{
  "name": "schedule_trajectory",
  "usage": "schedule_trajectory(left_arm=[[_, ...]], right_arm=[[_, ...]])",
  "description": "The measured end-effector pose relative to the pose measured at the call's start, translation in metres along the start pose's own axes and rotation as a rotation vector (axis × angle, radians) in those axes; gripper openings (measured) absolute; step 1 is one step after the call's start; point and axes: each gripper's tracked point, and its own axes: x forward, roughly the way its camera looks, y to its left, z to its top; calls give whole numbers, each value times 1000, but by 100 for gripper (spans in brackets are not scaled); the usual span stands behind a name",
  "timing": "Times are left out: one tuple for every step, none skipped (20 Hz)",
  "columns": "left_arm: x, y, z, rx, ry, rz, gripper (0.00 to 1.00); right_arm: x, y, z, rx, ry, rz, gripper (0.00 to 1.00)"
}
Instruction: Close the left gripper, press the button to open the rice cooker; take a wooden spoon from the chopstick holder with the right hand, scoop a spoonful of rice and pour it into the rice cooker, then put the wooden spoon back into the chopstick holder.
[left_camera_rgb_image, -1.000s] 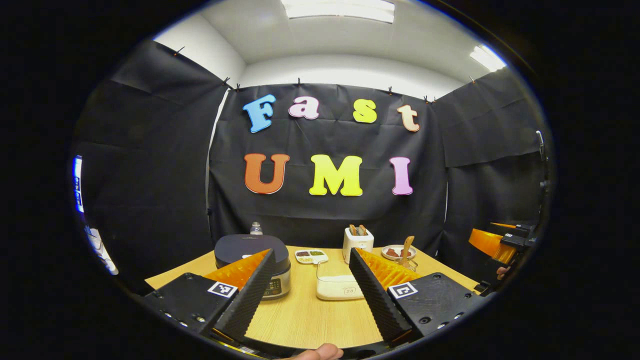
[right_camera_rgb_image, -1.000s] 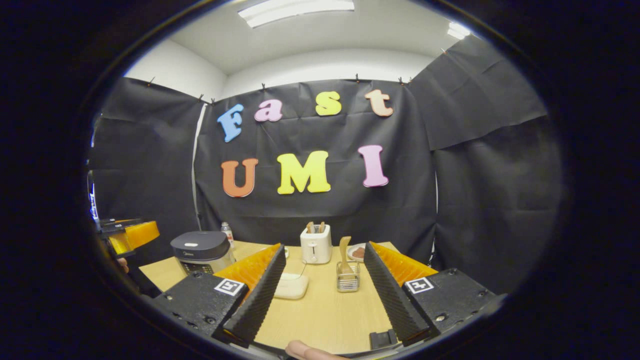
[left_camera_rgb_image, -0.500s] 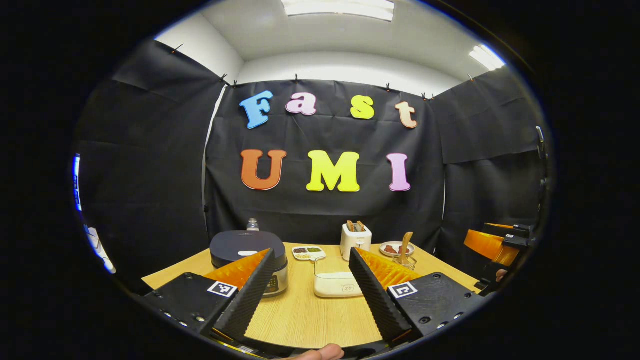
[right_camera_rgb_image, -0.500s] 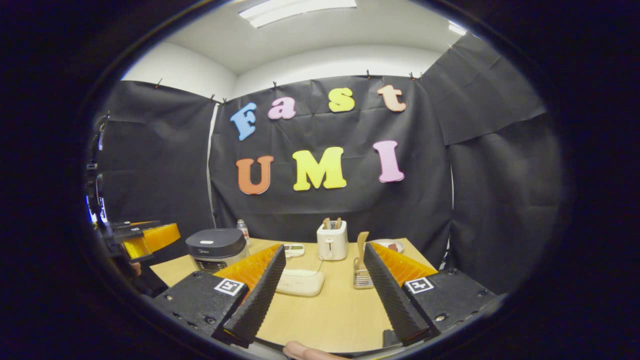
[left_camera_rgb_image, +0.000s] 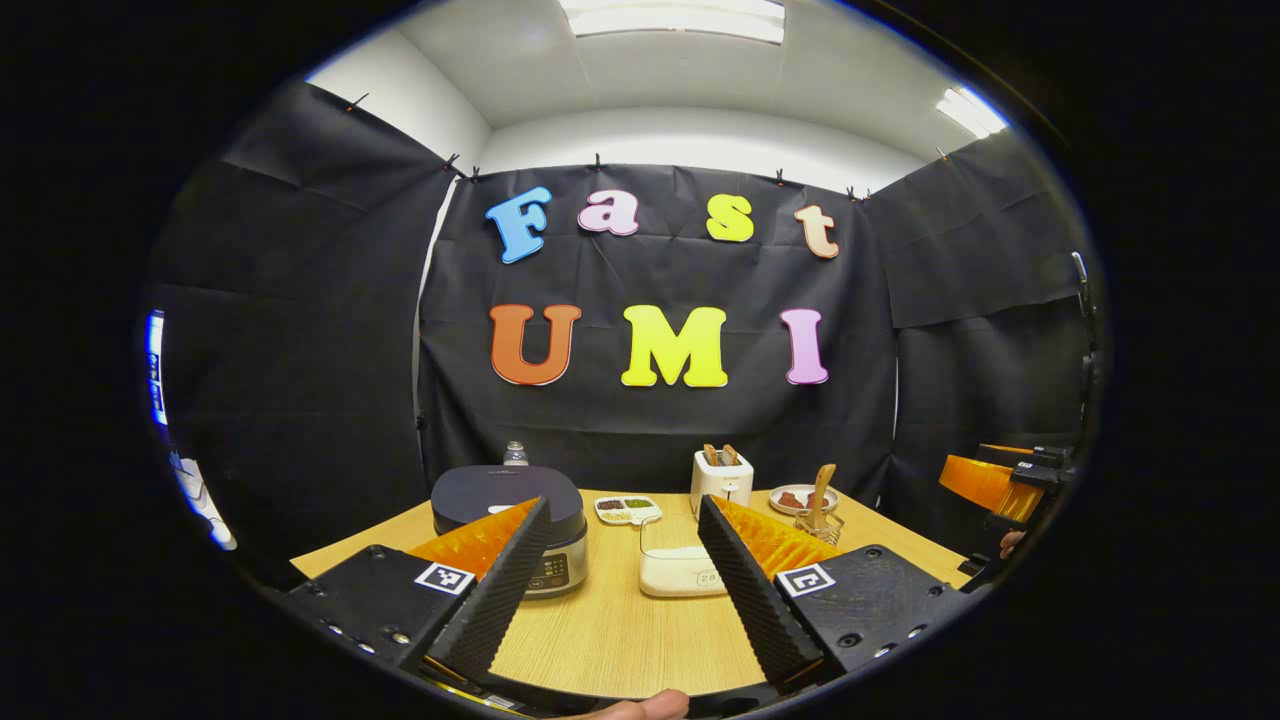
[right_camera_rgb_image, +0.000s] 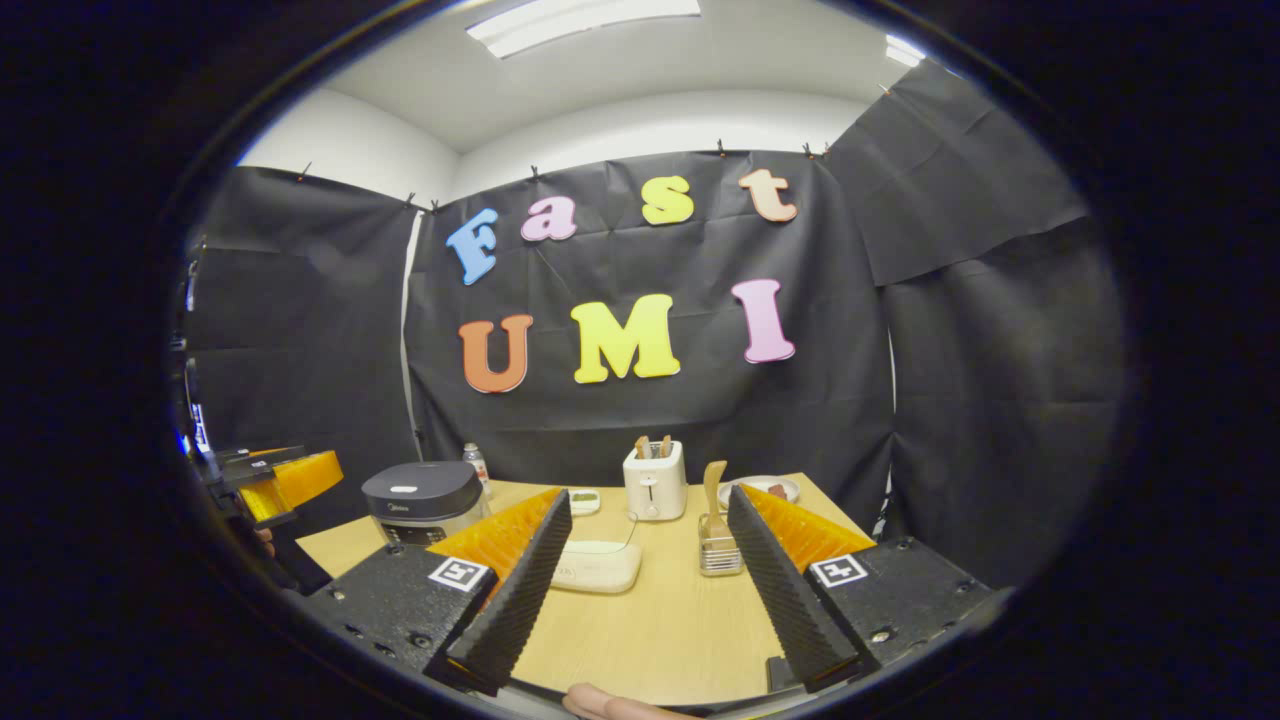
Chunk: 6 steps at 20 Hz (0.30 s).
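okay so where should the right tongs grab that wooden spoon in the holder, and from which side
Grip the bare upper handle of the wooden spoon, the part standing clear above the chopstick holder. It stands nearly upright with its lower end down in the holder, so probably come in level from the front with the right tongs, which are open and held back from it, one finger on each side of the handle, then lift straight up.

- The counter (right_camera_rgb_image: 650, 630) shows pale wood grain with a smooth matt finish.
- The rice cooker (left_camera_rgb_image: 510, 497) has a dark matt lid above a shiny metal band.
- The spoon (right_camera_rgb_image: 714, 487) is bare wood.
- The chopstick holder (right_camera_rgb_image: 720, 557) looks like metal wire.
- The toaster (right_camera_rgb_image: 654, 482) is smooth white plastic.
- The rice box (left_camera_rgb_image: 680, 570) is clear plastic.
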Motion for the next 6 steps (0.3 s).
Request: schedule_trajectory(left_arm=[[-1, -1, -2, 3, -1, 2, 95], [0, 0, -1, 4, -2, 5, 95], [0, 2, -1, 1, -2, 5, 95], [0, -1, -2, -1, -1, -2, 95], [-1, -4, -2, -2, -1, -8, 94], [-1, -5, -2, 0, -4, -12, 94]], right_arm=[[0, -1, -1, -1, -2, -4, 100], [0, -2, -1, -2, -3, -9, 100], [0, -4, 0, -2, -6, -13, 100], [-1, -4, -1, -2, -9, -14, 96], [-1, -6, -2, -3, -11, -18, 100], [-1, -7, -2, -3, -12, -21, 100]])
